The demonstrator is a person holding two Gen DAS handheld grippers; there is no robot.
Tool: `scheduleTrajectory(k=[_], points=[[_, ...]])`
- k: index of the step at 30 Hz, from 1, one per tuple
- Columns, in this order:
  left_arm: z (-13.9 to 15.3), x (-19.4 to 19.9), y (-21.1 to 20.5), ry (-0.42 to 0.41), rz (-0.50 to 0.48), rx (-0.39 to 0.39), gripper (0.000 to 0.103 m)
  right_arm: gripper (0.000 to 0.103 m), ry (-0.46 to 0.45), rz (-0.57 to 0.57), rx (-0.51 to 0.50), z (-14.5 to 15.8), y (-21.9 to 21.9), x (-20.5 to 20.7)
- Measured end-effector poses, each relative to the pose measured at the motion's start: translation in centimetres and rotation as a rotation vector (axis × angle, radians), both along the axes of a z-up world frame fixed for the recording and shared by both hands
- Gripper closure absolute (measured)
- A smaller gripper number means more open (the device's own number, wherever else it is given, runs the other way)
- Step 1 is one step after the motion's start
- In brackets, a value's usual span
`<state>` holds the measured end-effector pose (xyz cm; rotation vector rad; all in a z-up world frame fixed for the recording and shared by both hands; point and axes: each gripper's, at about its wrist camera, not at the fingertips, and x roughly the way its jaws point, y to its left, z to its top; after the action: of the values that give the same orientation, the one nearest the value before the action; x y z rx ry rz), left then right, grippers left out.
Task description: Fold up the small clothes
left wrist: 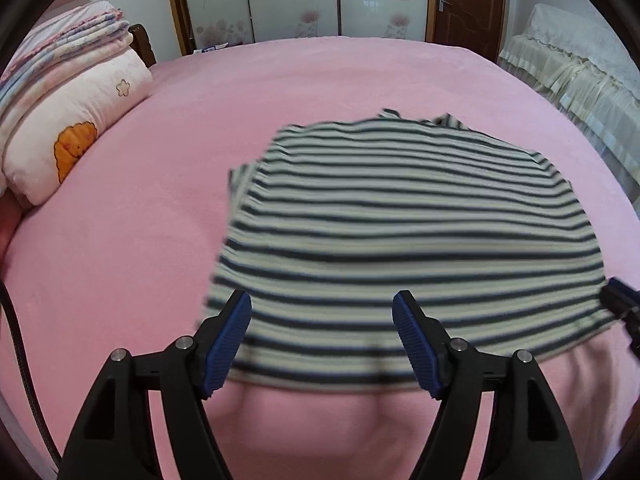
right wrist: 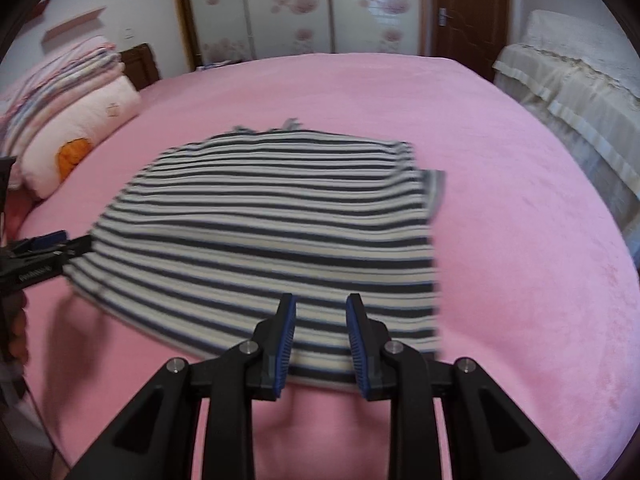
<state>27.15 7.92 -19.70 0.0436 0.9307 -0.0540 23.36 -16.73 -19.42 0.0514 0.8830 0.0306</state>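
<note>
Two hand-held grippers, left (left wrist: 322,344) wide open, right (right wrist: 320,346) narrowly open, both empty at lower frame over soft, light, floppy shirt (left wrist: 400,220); best pinched at hem corners.

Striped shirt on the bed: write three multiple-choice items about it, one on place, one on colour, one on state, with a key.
1. Where does the shirt lie?
A. on the pink bed
B. on the pillow
C. on the floor

2. What colours are its stripes?
A. red and yellow
B. dark and white
C. green and pink

3. How do the left tongs stand?
A. clamped on a sleeve
B. open, with nothing pinched
C. shut, off the shirt

Key:
1 A: the shirt is spread flat on the pink cover, apart from the pillow at the left.
2 B: dark bands alternate with white ones across the whole shirt.
3 B: the blue pads stand wide apart over the near hem, and the cloth lies flat below them.
</note>
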Motion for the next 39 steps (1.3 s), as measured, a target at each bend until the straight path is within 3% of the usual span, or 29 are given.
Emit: scheduleTrajectory(k=[7,16,20,26,39], points=[[-4.8,-0.9,-1.2,0.104,0.038,0.013,0.031,0.078,0.072,0.05,0.007,-3.4,4.0,0.6],[-6.0,-1.2,2.6,0.133,0.078,-0.062,0.029,0.079,0.129,-0.057,0.003,-5.3,-2.5,-1.5],[-6.2,-1.1,2.6,0.124,0.079,-0.054,0.029,0.079,0.132,-0.056,-0.003,-5.2,-2.9,-1.9],[-5.7,-1.3,2.9,0.144,0.091,-0.09,0.029,0.076,0.135,-0.064,-0.055,-5.1,-1.7,-1.8],[-1.7,-1.6,3.7,0.109,0.109,-0.176,0.029,0.076,0.093,-0.062,0.066,-1.5,-0.5,-1.7]])
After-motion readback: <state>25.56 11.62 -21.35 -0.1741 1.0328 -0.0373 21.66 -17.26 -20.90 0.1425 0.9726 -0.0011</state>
